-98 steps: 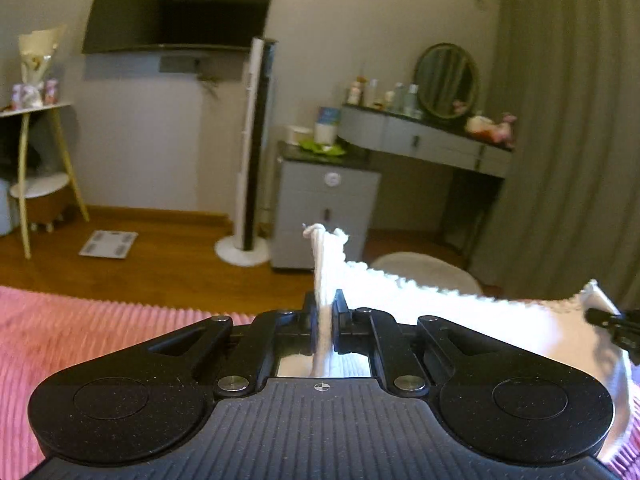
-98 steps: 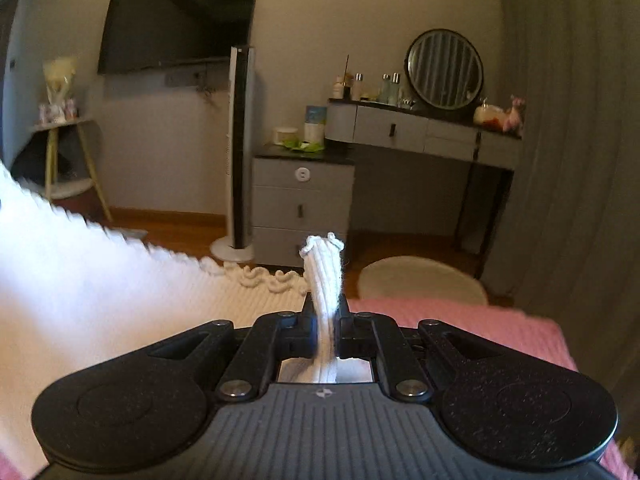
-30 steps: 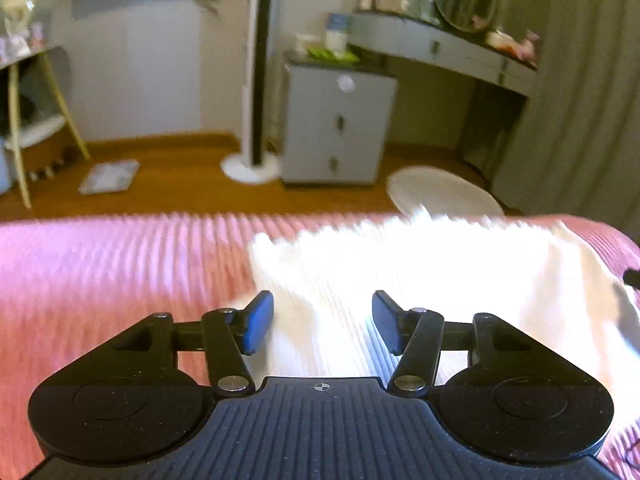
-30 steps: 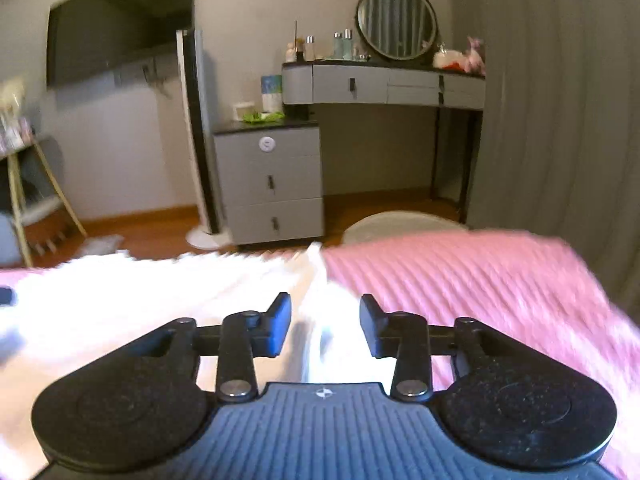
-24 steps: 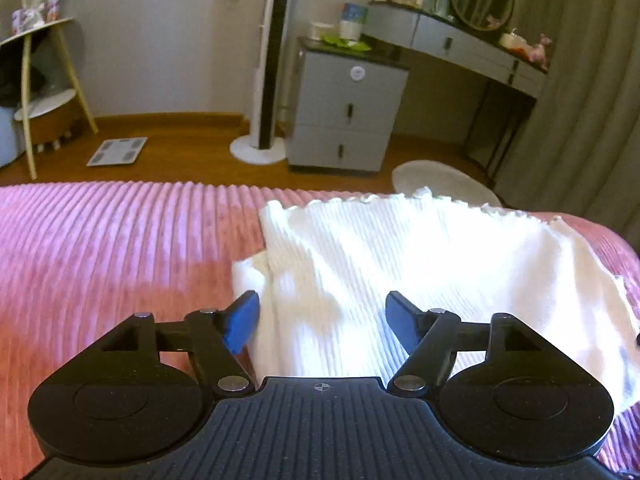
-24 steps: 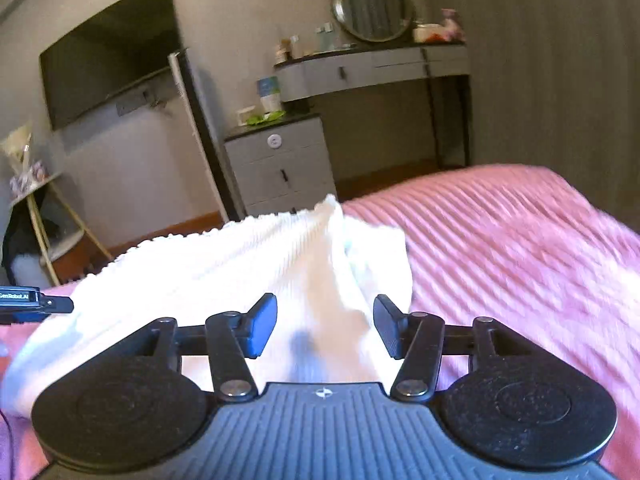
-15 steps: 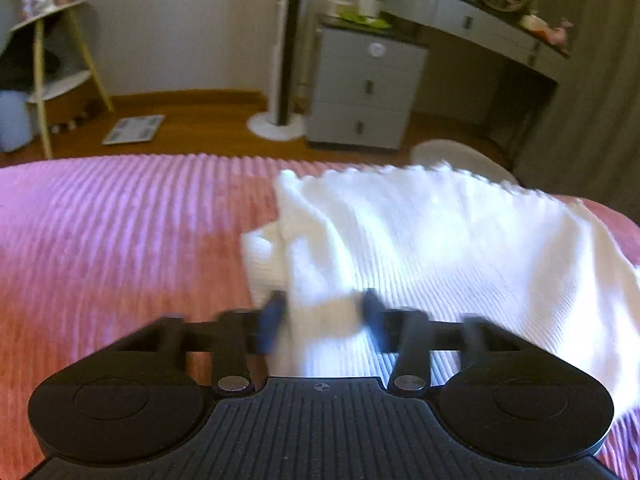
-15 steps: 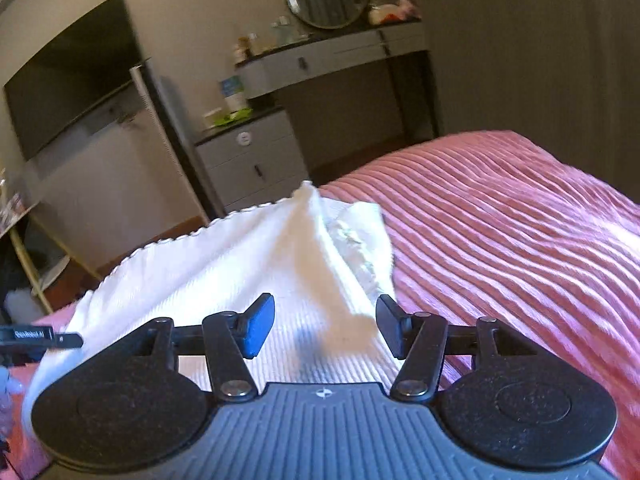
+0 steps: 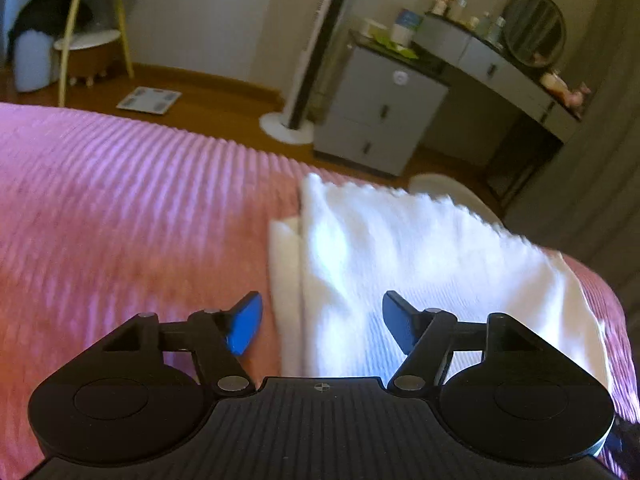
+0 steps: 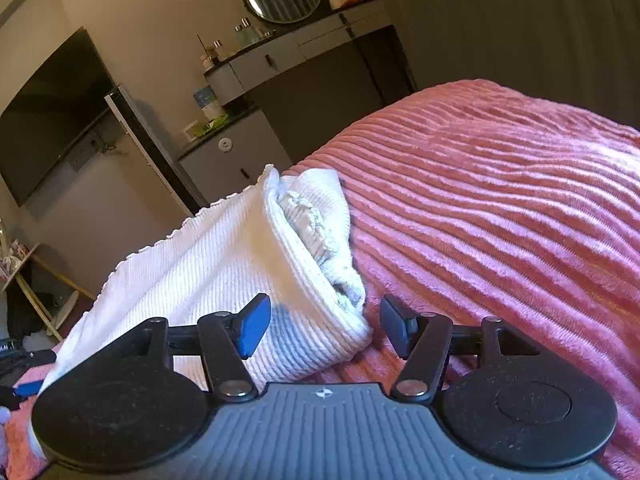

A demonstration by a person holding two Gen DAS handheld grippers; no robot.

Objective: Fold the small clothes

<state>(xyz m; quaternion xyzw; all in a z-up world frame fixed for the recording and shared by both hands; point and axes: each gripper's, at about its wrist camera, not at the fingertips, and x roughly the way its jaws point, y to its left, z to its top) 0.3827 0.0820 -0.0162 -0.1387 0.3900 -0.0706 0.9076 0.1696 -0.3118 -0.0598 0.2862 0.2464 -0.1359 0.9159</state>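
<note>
A white ribbed garment point(image 9: 420, 264) lies folded over on the pink ribbed bedspread point(image 9: 120, 208). My left gripper point(image 9: 322, 322) is open and empty, just above the garment's near left edge. In the right wrist view the same garment point(image 10: 224, 264) shows its right end, with a folded layer and frilly trim tucked inside. My right gripper point(image 10: 324, 326) is open and empty over the garment's near right corner. The left gripper's tip shows at the far left of that view point(image 10: 24, 388).
The bedspread point(image 10: 500, 208) stretches wide to the right. Beyond the bed's far edge are a wooden floor, a grey drawer unit point(image 9: 380, 120), a tower fan point(image 9: 312, 60), a vanity desk with a round mirror point(image 9: 534, 30), a round stool point(image 9: 448, 192) and grey curtains.
Both grippers let go of the lifted garment, which now lies folded on the bed. Both have since opened wide and drawn back toward the garment's near edge, tilting outward.
</note>
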